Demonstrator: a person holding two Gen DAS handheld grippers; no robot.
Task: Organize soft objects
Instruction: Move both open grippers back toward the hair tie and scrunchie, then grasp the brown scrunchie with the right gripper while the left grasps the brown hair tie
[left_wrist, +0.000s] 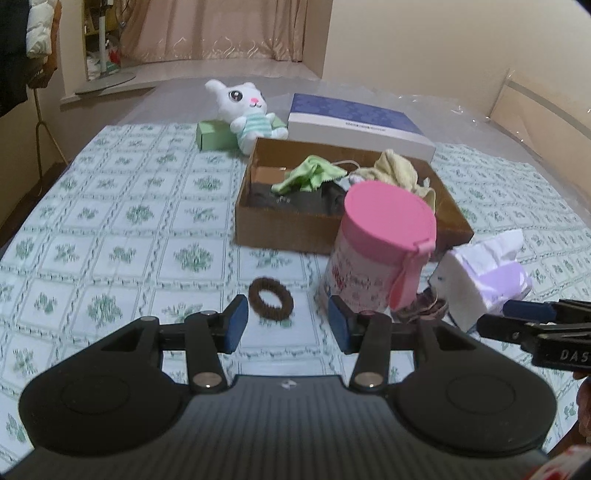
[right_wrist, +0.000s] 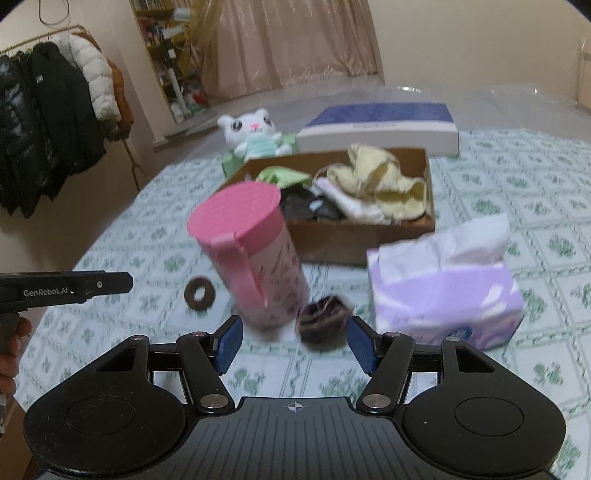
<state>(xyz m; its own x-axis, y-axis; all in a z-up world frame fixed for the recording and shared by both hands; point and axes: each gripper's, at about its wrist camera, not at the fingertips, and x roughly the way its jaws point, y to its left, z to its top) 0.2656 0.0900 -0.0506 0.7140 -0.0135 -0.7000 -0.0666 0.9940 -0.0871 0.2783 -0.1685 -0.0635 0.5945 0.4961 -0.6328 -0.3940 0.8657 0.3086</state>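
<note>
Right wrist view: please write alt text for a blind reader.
The open right claw hangs over a dark scrunchie on a patterned cloth. Behind it stand a pink cup, a tissue box and a brown box of cloths.

Cream walls (right_wrist: 122, 48). Pink-beige curtain (left_wrist: 221, 26) across far side, warm indoor light. Coat rack (right_wrist: 48, 37) at left w/ dark jackets (right_wrist: 48, 110) and a white puffer (right_wrist: 92, 74). Shelves (right_wrist: 166, 55) beside curtain.

Both grippers are black, the left gripper (left_wrist: 288, 323) and the right gripper (right_wrist: 293, 343) alike: ribbed body, two round discs, silver pivot screws, blue finger pads (left_wrist: 236, 325). White "GenRobot.AI" lettering marks one side.
</note>
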